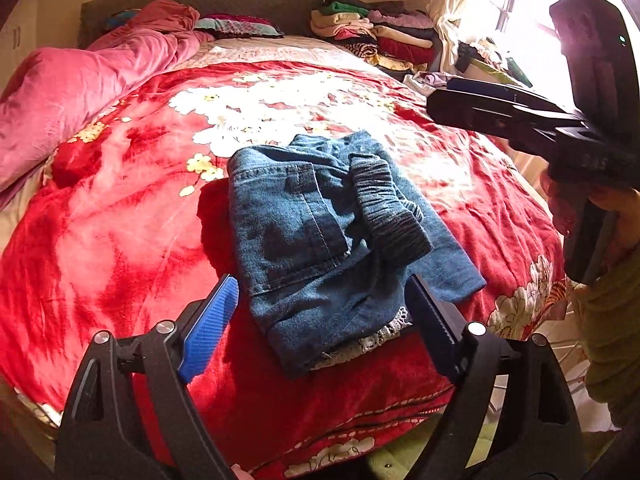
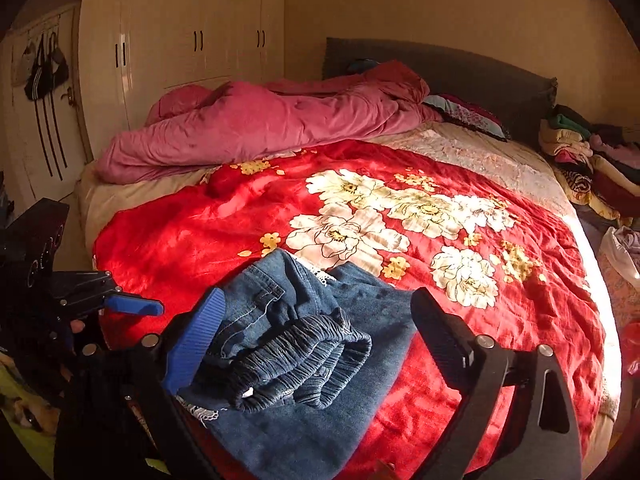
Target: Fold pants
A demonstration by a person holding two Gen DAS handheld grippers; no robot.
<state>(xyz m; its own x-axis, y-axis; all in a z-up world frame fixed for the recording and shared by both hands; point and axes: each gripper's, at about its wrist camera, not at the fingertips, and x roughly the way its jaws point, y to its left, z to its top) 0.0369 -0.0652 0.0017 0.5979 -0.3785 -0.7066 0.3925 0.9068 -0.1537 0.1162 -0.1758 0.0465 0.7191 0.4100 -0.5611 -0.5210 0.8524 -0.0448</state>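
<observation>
The window [image 1: 520,8] is blown out to white; the pants [image 2: 304,420] run off the bottom edge; the stacked clothes [image 2: 600,152] are cut at the right.

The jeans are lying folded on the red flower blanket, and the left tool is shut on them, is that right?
Not quite. The jeans do lie folded on the red flower blanket, but the left tool is open and holds nothing, as the left wrist view shows.
</observation>
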